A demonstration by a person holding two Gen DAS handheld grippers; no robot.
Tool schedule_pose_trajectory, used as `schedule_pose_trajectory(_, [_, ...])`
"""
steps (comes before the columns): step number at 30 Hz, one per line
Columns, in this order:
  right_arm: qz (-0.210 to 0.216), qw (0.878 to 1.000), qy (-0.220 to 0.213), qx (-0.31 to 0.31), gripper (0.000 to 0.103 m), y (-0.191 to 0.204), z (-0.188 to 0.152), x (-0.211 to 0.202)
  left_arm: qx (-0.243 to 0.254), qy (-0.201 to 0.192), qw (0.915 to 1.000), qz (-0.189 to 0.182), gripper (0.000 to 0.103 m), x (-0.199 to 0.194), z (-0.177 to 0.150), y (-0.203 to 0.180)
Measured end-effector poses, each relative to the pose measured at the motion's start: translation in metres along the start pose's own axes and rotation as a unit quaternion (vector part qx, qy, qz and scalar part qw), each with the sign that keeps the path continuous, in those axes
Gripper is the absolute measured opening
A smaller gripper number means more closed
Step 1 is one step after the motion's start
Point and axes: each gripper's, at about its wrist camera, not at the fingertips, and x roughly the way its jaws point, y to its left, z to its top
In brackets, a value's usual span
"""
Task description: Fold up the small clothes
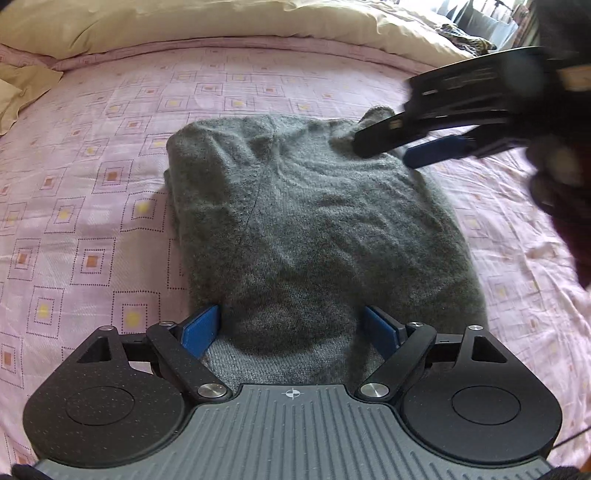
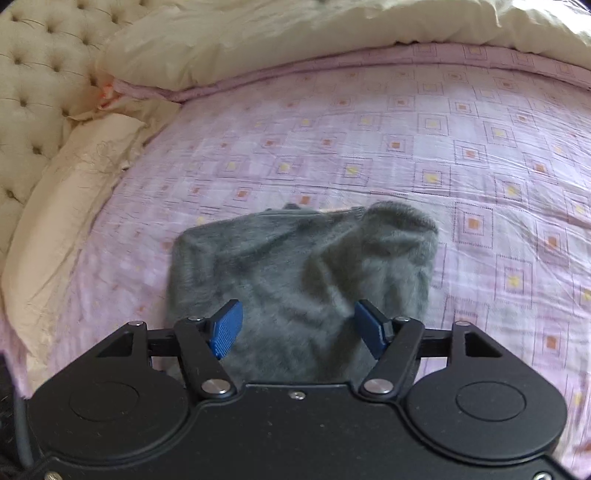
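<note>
— While my left hand-held gripper sits low over the bed, what do you make of it?

— I see its blue fingers spread wide, one on each side of the near end of the grey knitted sweater. They close on nothing; the knit lies loose between them.

— And where is the sweater from there?

— Straight ahead of my left hand-held gripper, stretching away from it on the pink patterned bedsheet, already folded into a long narrow shape. A small flap sticks up at its far right corner.

— My right hand-held gripper?

— From the left wrist camera it shows blurred, ahead and to the right, at that far corner. In its own view the fingers stand well apart with the grey knit bunched between and beyond them. I cannot tell whether either pad touches the fabric.

— Anything beyond?

— A cream duvet heaped past the sweater, and a tufted headboard far left of my right hand-held gripper.
</note>
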Motion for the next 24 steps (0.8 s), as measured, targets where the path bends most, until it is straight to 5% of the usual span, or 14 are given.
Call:
schedule_pose_trajectory(7, [-0.099, 0.991, 0.005, 0.095, 0.071, -0.056, 0.028, 0.029, -0.004, 0.006, 1.0, -0.005, 0.084, 0.001, 0.003, 0.002])
schedule_pose_trajectory(14, [-0.042, 0.994, -0.047, 0.094, 0.08, -0.057, -0.007, -0.02, -0.079, -0.012, 0.9944, -0.069, 0.085, -0.02, 0.024, 0.033])
schedule_pose_trajectory(19, [0.009, 0.992, -0.051, 0.119, 0.091, -0.057, -0.053, -0.043, -0.127, -0.038, 0.9899, -0.051, 0.085, -0.023, 0.049, 0.063])
schedule_pose_trajectory(24, [0.047, 0.989, -0.03, 0.135, 0.093, -0.053, -0.094, -0.048, -0.158, -0.007, 0.986, -0.054, 0.085, 0.005, 0.07, 0.091])
